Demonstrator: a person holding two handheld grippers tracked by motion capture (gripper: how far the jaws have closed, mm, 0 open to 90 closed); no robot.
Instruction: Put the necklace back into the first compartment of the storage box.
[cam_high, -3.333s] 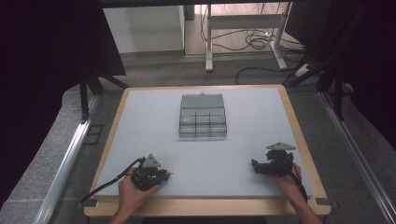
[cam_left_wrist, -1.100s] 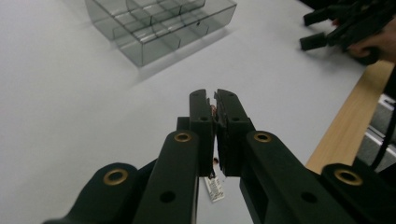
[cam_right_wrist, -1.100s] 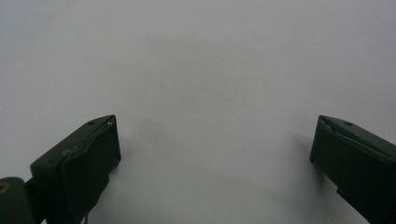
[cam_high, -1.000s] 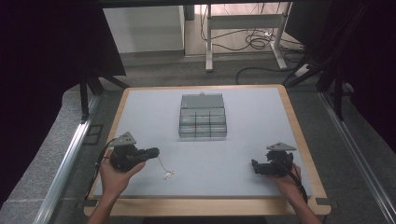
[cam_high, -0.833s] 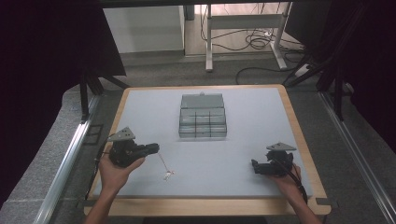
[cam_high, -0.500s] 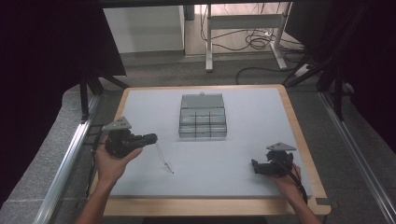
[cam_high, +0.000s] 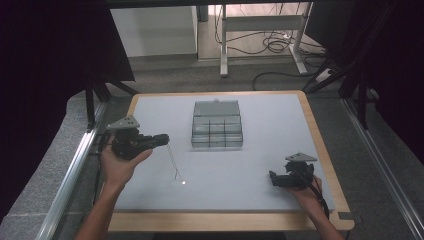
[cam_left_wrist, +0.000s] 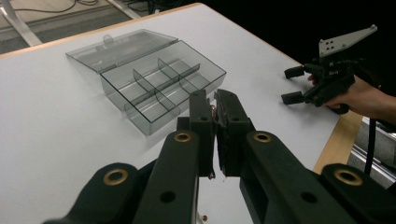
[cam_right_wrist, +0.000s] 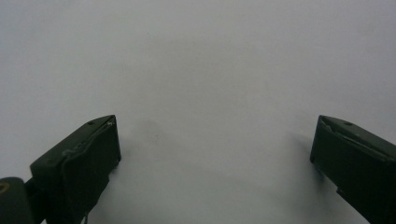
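Note:
My left gripper (cam_high: 164, 139) is held above the left part of the white table, jaws shut on the top end of a thin chain (cam_high: 173, 162). The chain hangs slanting down to a small bright end (cam_high: 184, 182) near the table top. In the left gripper view the jaws (cam_left_wrist: 215, 100) pinch a coppery bit of it. A clear compartment box (cam_high: 217, 131) with its lid open lies at the table's middle back, also ahead in the left gripper view (cam_left_wrist: 159, 88). My right gripper (cam_high: 272, 179) rests open at the front right, nothing between its jaws (cam_right_wrist: 215, 140).
The white table top has a wooden rim (cam_high: 320, 145). A metal rail (cam_high: 75, 170) runs along the left side. Behind the table are desk legs and floor cables (cam_high: 270, 45). Black curtains hang on both sides.
My left hand has risen and drifted back and left, drawing the chain up off the table so that it now hangs long from the jaws. The right hand has stayed put.

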